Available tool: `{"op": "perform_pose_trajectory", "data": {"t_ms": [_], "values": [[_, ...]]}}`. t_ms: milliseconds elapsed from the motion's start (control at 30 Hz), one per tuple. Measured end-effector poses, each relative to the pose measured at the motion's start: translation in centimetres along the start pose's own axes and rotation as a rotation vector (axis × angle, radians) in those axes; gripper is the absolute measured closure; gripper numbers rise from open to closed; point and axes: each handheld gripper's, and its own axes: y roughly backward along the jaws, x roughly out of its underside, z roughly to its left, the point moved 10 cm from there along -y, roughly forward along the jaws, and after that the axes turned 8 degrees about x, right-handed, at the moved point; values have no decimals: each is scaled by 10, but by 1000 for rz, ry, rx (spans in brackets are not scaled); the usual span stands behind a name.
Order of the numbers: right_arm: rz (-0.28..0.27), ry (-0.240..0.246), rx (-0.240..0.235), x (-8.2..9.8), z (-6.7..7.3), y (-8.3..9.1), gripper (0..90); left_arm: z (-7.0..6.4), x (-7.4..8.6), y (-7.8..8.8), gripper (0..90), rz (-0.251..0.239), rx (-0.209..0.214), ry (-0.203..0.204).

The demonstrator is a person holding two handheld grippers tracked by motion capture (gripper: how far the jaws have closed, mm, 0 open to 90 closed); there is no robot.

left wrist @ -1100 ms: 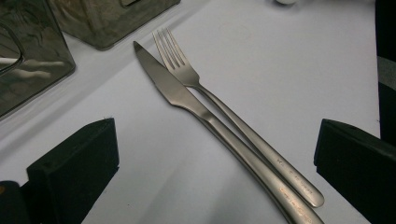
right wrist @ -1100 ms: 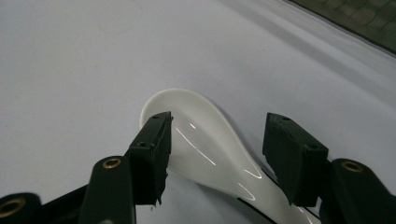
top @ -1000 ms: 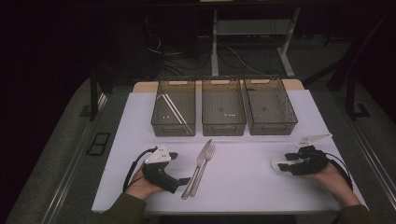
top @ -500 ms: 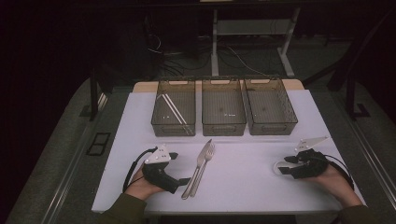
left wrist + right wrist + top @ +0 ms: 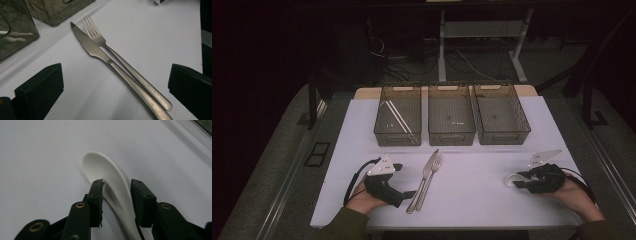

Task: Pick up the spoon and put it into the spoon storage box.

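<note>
- Spoon (image 5: pixel 110 177): white, lying flat on the table (image 5: pixel 472 200), well right of the fork (image 5: pixel 430 177) and nearer the person than the right bin (image 5: pixel 502 116). Not lifted yet.
- R gripper (image 5: pixel 116 188): jaws have just been closing, w/ the spoon's neck between them. Left pad at or against the spoon edge, right pad looks a hair off; narrow gap, so no firm grip as far as I can tell.
- In the high view the R gripper (image 5: pixel 518 181) sits low on the table, bowl of the spoon (image 5: pixel 511 179) poking out toward the fork.
- L gripper (image 5: pixel 404 187): jaws wide apart, nothing held, resting just left of the fork and knife (image 5: pixel 424 177).
- Fork (image 5: pixel 117 56) and knife (image 5: pixel 105 58) lie side by side, touching, handles toward the person, in front of the mid bin (image 5: pixel 451 117). Untouched.
- Left bin (image 5: pixel 398 117) has a pair of pale sticks (image 5: pixel 396 116), prob. chopsticks. Mid and right bins look empty.
- Judgement: sorting is early. One kind binned; spoon, fork, knife all left to go.
- Step in hand, I'd say: finish the pinch on the spoon, then lift and carry to a bin. Which bin I can't tell.
</note>
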Motion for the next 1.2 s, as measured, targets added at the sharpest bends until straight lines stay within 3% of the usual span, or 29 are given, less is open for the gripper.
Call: {"op": "perform_pose_trajectory", "data": {"t_ms": [667, 1033, 1200], "values": [[4, 32, -16, 2, 4, 2, 785, 0, 0, -1, 0, 4, -1, -6], [6, -12, -8, 1, 3, 3, 798, 0, 0, -1, 0, 0, -2, -9], [-17, -40, 6, -2, -1, 6, 799, 0, 0, -1, 0, -1, 3, -9]]}}
